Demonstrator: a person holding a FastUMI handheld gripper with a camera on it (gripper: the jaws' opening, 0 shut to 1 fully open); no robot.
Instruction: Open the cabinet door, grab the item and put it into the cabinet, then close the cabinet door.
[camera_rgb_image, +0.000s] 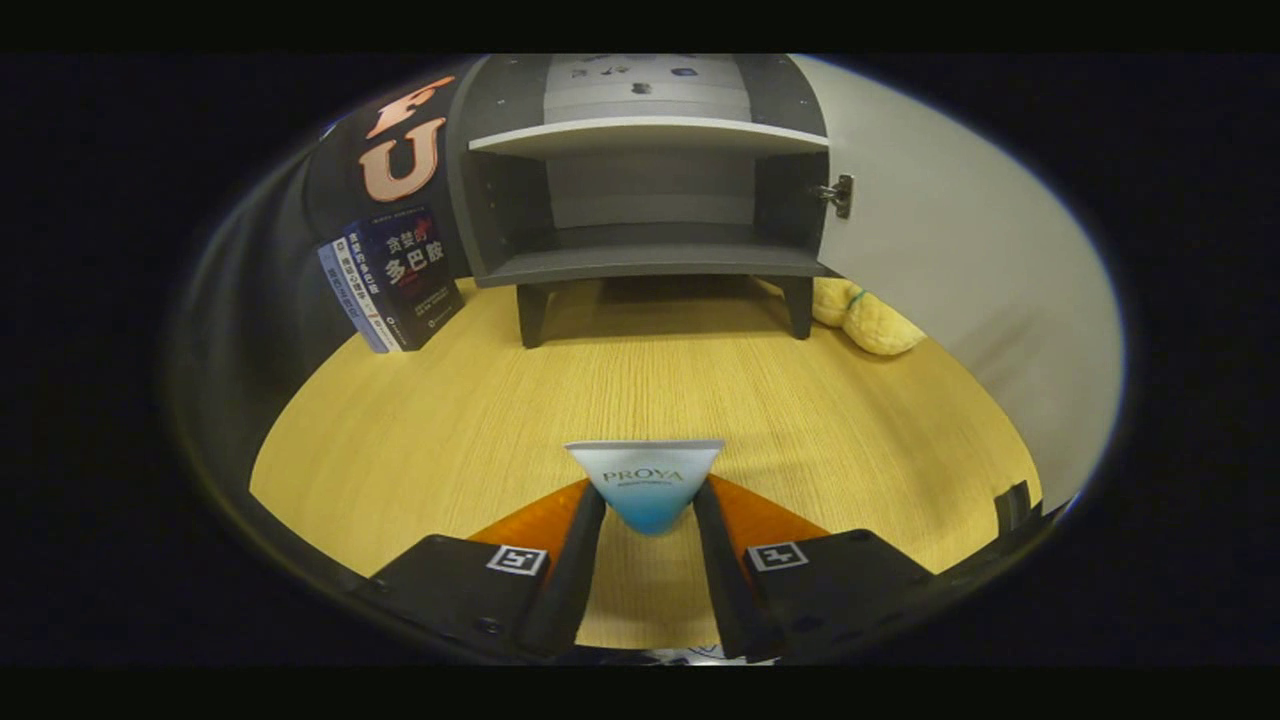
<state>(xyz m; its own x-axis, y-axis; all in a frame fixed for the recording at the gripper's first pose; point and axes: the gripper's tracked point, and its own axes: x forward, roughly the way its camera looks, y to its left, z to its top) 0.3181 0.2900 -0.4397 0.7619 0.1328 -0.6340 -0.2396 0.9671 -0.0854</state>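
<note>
Tongs (648, 520) clamped on a small blue-and-white tube (647, 484), both fingers pressed against its sides, held above the wooden tabletop (450, 420). Well beyond, straight ahead, an open grey cabinet (650, 200) on short legs, its shelves bare, its door (960, 260) swung wide to the right of the tongs. Left of the cabinet, books (395, 280) standing upright; under the door, by the cabinet's right leg, a yellow plush toy (868, 318); bare tabletop between tongs and cabinet.

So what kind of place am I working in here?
Likely a staged tabletop booth, not a real home: a small grey cabinet with its door open stands on a light wooden tabletop, books beside it. The gripper holds a blue-and-white tube.
</note>
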